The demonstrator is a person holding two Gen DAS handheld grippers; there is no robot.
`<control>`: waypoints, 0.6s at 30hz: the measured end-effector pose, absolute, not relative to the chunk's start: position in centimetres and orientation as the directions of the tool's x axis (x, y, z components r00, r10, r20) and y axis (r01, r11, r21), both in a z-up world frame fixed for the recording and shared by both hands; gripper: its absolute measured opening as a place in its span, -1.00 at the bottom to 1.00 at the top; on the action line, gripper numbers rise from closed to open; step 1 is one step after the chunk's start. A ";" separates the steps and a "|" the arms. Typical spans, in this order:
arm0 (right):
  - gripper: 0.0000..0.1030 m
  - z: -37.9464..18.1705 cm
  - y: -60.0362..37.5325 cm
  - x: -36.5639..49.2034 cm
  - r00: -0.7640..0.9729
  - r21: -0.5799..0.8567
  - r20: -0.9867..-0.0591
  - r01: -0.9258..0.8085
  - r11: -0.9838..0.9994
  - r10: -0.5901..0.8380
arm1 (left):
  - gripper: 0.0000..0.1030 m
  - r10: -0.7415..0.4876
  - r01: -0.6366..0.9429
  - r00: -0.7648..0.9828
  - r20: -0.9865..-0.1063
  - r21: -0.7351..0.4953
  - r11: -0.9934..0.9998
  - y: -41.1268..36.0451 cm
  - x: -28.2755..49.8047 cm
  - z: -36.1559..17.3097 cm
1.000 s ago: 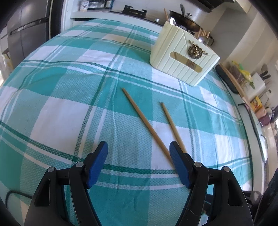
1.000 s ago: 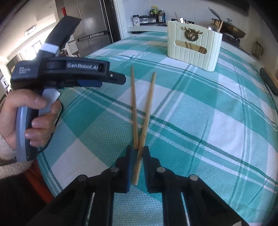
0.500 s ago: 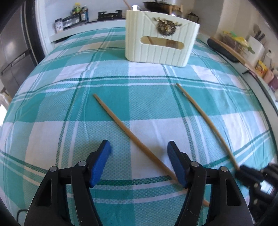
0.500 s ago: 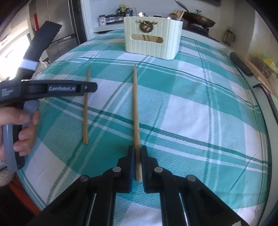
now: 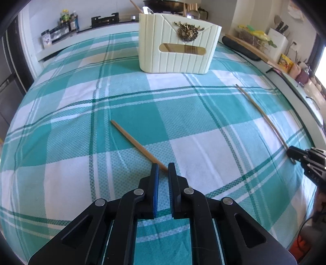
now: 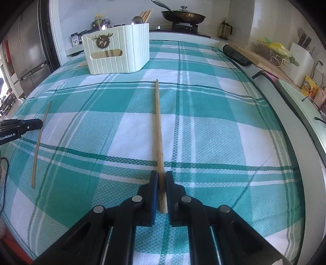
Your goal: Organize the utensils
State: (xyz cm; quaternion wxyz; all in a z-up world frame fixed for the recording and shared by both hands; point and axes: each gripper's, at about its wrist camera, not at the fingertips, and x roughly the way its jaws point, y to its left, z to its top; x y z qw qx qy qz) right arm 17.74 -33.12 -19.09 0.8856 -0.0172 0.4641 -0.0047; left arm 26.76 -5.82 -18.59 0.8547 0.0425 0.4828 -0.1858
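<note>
Two wooden chopsticks lie on a teal-and-white checked tablecloth [image 5: 203, 114]. My left gripper [image 5: 162, 169] has closed its jaws around the near part of the left chopstick [image 5: 134, 141], which runs diagonally under the right jaw. My right gripper [image 6: 161, 177] is shut on the near end of the right chopstick [image 6: 158, 122], which points toward the cream utensil caddy [image 6: 118, 55]. The caddy [image 5: 177, 44] holds spoons and chopsticks. The left chopstick [image 6: 39, 136] and left gripper [image 6: 24, 127] show in the right wrist view; the right gripper [image 5: 293, 155] and its chopstick [image 5: 262, 116] show in the left view.
A stove with a frying pan [image 6: 183, 15] stands behind the table. A fridge [image 6: 26, 53] is at far left. A counter with a knife block [image 5: 278, 40], a drying rack and packets runs along the right. Spice bottles [image 5: 67, 18] sit at the back.
My left gripper has gone from wide open to closed around the left chopstick. My right gripper has carried its chopstick to the right, away from the other one.
</note>
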 end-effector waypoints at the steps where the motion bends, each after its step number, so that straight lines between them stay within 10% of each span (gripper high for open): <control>1: -0.83 -19.0 -33.0 17.8 0.575 -0.032 -0.818 -0.008 0.999 -0.022 | -0.85 -0.279 0.354 0.460 -0.843 -0.114 0.928 -5.6 26.7 -18.6; 3: -0.81 -19.1 -32.9 17.9 0.573 -0.027 -0.819 -0.012 1.000 -0.016 | -0.68 -0.275 0.320 0.448 -0.851 -0.134 0.938 -5.2 26.6 -18.8; 7: -0.57 -19.2 -32.7 18.0 0.579 -0.024 -0.815 -0.019 1.000 -0.009 | 0.27 -0.293 0.269 0.450 -0.843 -0.185 0.945 -6.0 25.6 -18.8; 16: -0.54 -19.2 -32.4 18.0 0.584 -0.016 -0.812 -0.029 0.999 0.004 | 0.50 -0.161 0.300 0.499 -0.851 -0.004 0.954 -11.4 24.8 -19.5; 18: -0.54 -19.2 -32.5 17.9 0.585 -0.010 -0.811 -0.026 1.000 0.007 | 0.24 -0.193 0.337 0.496 -0.846 -0.018 0.941 -11.9 24.6 -19.3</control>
